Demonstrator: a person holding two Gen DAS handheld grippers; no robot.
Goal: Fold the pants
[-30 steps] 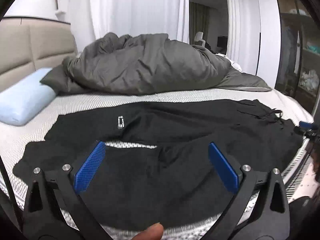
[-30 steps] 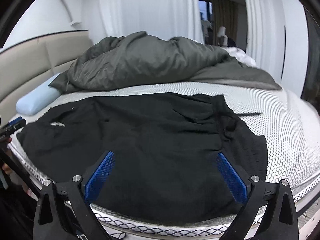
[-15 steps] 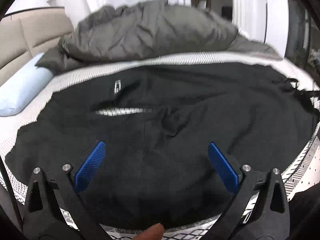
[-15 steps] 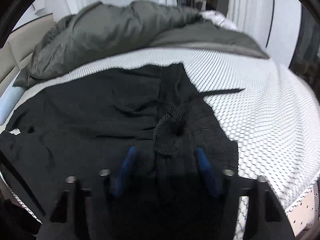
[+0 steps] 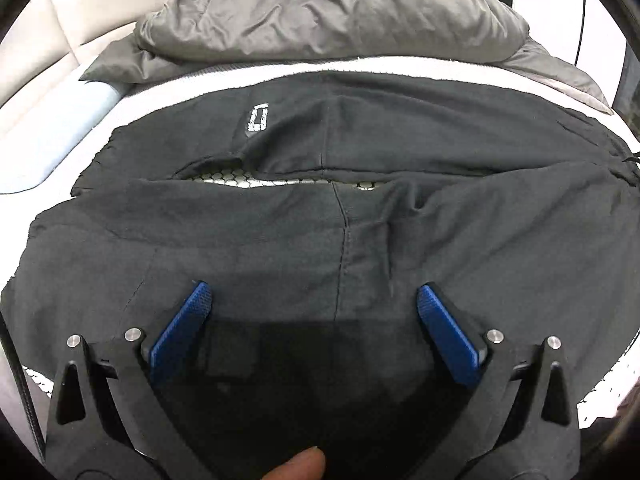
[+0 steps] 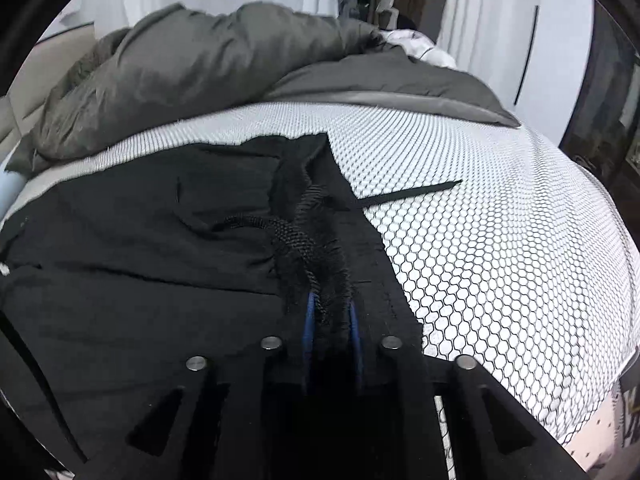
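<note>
Lying spread across the white honeycomb-mesh mattress point(image 6: 500, 240), the black fabric pants point(image 5: 360, 240) serve as the landmark here. Left of the pants, a pale blue pillow point(image 5: 52, 136) rests at the bed's head end by the beige padded headboard point(image 5: 72, 28). Beyond the pants, a crumpled grey duvet point(image 5: 320, 12) is heaped. Over the near pant leg the left hand-held gripper point(image 5: 314, 296) hovers with its blue pads spread wide, nothing between them; a fingertip point(image 5: 300, 466) shows at the bottom edge. A narrow strip of mattress shows between the two legs, and a white logo patch point(image 5: 258, 118) marks the far leg. At the pants' right end, the right hand-held gripper point(image 6: 331, 316) has just been closing, and its blue pads now pinch the gathered waistband point(image 6: 320, 256) with its black woven drawstring point(image 6: 408, 194), one end trailing right onto bare mattress.
</note>
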